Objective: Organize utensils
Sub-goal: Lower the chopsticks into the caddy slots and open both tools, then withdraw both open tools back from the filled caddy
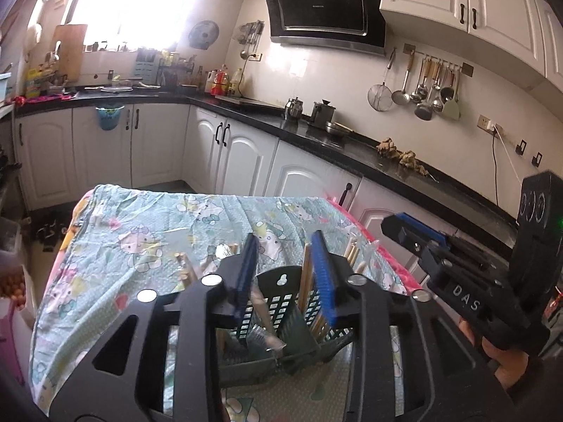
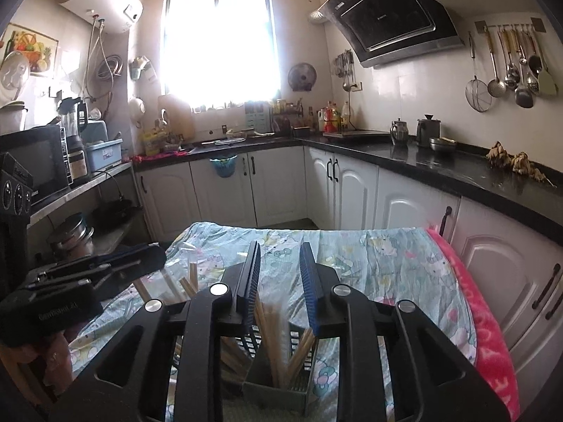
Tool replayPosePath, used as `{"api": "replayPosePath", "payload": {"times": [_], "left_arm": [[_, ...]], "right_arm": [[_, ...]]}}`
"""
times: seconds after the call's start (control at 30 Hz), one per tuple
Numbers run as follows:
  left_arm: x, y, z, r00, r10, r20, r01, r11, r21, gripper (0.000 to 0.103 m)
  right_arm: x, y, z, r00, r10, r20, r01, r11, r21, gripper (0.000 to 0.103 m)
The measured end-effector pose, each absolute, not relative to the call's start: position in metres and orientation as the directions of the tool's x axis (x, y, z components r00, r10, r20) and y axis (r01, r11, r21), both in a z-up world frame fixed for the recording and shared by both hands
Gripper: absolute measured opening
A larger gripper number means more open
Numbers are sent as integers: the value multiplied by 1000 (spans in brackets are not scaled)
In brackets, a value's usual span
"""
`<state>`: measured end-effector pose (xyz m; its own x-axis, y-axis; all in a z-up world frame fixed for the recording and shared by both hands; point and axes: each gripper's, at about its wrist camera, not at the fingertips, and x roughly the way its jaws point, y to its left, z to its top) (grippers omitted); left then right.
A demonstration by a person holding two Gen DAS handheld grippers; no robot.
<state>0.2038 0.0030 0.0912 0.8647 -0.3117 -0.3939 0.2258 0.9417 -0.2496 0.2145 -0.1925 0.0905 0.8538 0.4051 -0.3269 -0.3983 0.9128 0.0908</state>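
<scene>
Both claws parted, tilted down over caddy.

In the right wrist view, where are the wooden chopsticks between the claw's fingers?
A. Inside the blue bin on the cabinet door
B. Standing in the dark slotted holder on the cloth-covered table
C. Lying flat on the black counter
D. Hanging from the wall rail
B: the chopsticks stand upright in the holder, which sits on the floral cloth, just ahead of the right claw, whose fingers are apart and not pressing them.
</scene>
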Motion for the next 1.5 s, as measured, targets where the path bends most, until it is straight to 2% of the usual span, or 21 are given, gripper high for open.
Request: {"api": "replayPosePath", "payload": {"times": [0.07, 0.17, 0.23, 0.43, 0.57, 0.8, 1.23, 1.5], "left_arm": [[201, 6, 94, 867, -312, -388, 223, 940, -257, 37], [194, 10, 100, 873, -311, -375, 221, 939, -265, 46], [188, 13, 104, 878, -311, -365, 219, 937, -273, 58], [171, 20, 117, 889, -304, -341, 213, 936, -281, 83], [159, 22, 122, 894, -297, -335, 207, 938, -279, 91], [140, 27, 124, 896, -289, -338, 198, 940, -279, 92], [109, 27, 94, 873, -238, -427, 138, 958, -251, 92], [94, 22, 55, 836, -221, -503, 114, 966, -234, 92]], "right_arm": [[212, -195, 90, 854, 400, -333, -394, 915, 89, 31], [206, -198, 90, 852, 405, -332, -396, 913, 99, 34], [201, -200, 91, 852, 402, -335, -393, 914, 97, 38], [183, -208, 97, 854, 405, -327, -393, 914, 107, 48], [171, -212, 101, 856, 407, -318, -394, 913, 107, 59], [144, -215, 107, 859, 420, -292, -407, 907, 107, 73], [97, -214, 94, 859, 415, -300, -408, 909, 88, 94], [85, -216, 59, 837, 386, -389, -388, 919, 77, 96]]}}
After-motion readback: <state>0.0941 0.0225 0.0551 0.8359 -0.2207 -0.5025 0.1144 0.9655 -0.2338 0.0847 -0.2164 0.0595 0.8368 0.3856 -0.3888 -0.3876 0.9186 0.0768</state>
